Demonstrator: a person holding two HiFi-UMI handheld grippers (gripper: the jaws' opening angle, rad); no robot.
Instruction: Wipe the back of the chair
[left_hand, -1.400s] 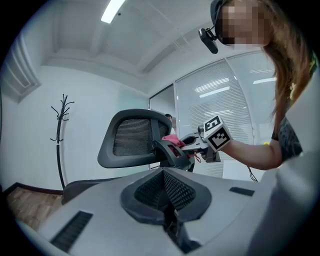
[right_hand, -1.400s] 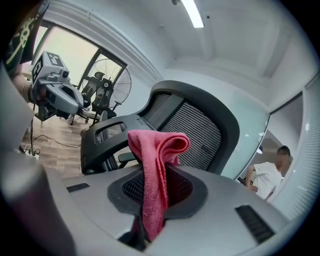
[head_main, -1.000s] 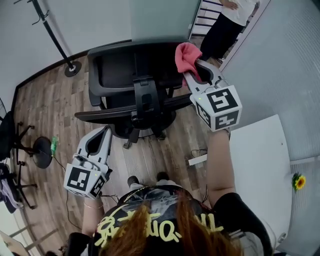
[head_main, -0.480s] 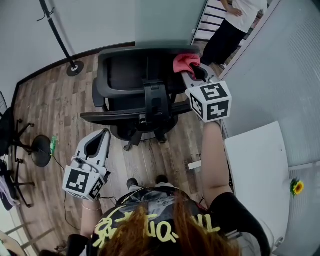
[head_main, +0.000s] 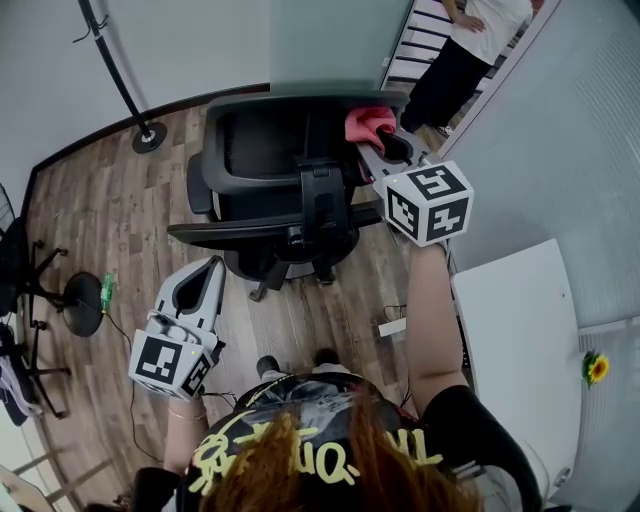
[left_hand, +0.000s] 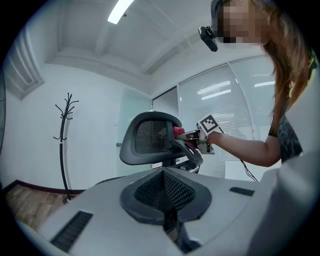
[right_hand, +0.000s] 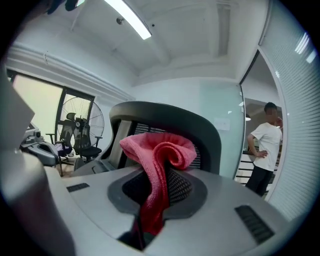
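Observation:
A black office chair (head_main: 290, 170) stands in front of me, its mesh back (left_hand: 150, 137) turned toward me. My right gripper (head_main: 372, 150) is shut on a pink cloth (head_main: 367, 123), which is bunched at the right side of the chair back (right_hand: 165, 122); the cloth (right_hand: 159, 165) hangs down between the jaws. My left gripper (head_main: 202, 282) is held low at the left, away from the chair, shut with nothing in it. In the left gripper view the right gripper (left_hand: 192, 135) with the cloth (left_hand: 178, 131) shows beside the chair back.
A coat stand (head_main: 148, 135) is at the back left. A second chair base (head_main: 70, 300) and a fan (right_hand: 82, 125) stand to the left. A white table (head_main: 520, 340) lies to the right, with a yellow flower (head_main: 597, 372). A person (head_main: 462, 45) stands by the doorway.
My right gripper has carried the cloth forward and a little left along the chair back's right side. The chair has shifted slightly in view. The left gripper has barely moved.

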